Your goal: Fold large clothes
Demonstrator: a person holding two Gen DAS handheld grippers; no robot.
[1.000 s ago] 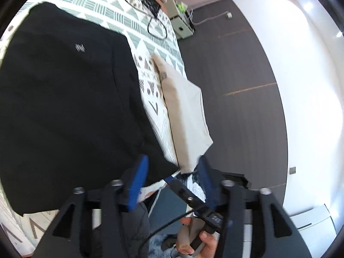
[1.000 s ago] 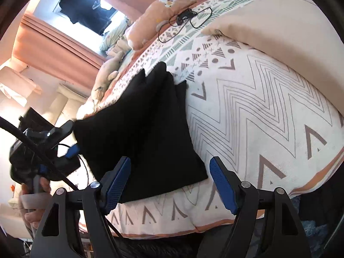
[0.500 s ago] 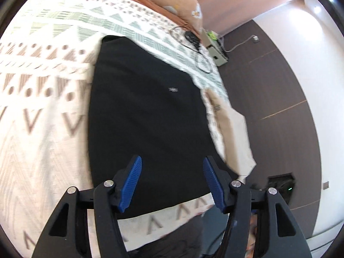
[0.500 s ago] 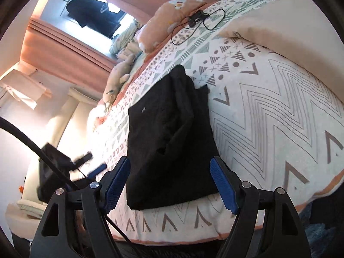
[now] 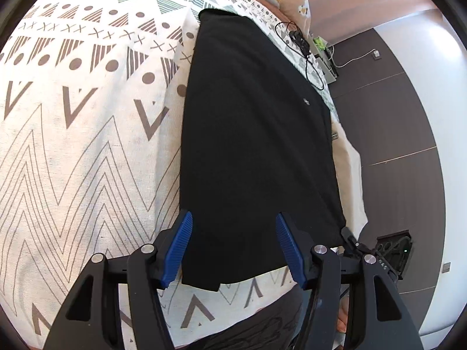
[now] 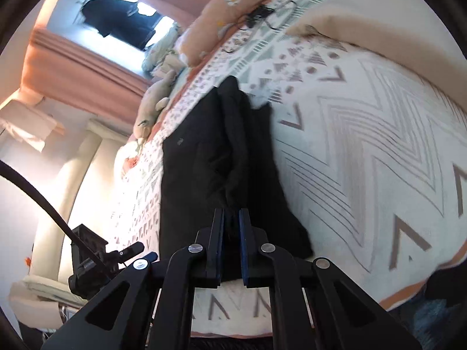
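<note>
A: Item one, largest: the bed (image 5: 73, 160), under a patterned cover of zigzags and triangles. Purpose?

B: It is the folding surface. It takes up most of both views and bears everything else.

A: Item two: the black garment (image 5: 256, 145).

B: Lies on the cover near the bed's near edge, already narrowed to a long strip running away from both cameras. In the right wrist view (image 6: 221, 157) a raised ridge runs along it, likely layers stacked on one another. Judged partly folded, with the lengthwise fold made and a crosswise fold probably next.

A: Item three: beige pillow (image 6: 379, 20), peach pillow (image 6: 216, 20).

B: Both clear of the garment, at the far side and head of the bed. Not in the way.

A: Item four: left gripper (image 5: 233, 248).

B: Tongs wide apart, blue pads straddling the garment's near end, holding nothing. Whether they touch the cloth I cannot tell. It sits where it could take the hem.

A: Item five: right gripper (image 6: 231, 233).

B: Tongs drawn narrow, with dark cloth between the pads. It appears to pinch the near end of the ridge, presumably to hold the layers together.

A: Item six, smallest: black cable (image 5: 303, 55).

B: Coiled loose near the head of the bed, well apart from the work.
</note>
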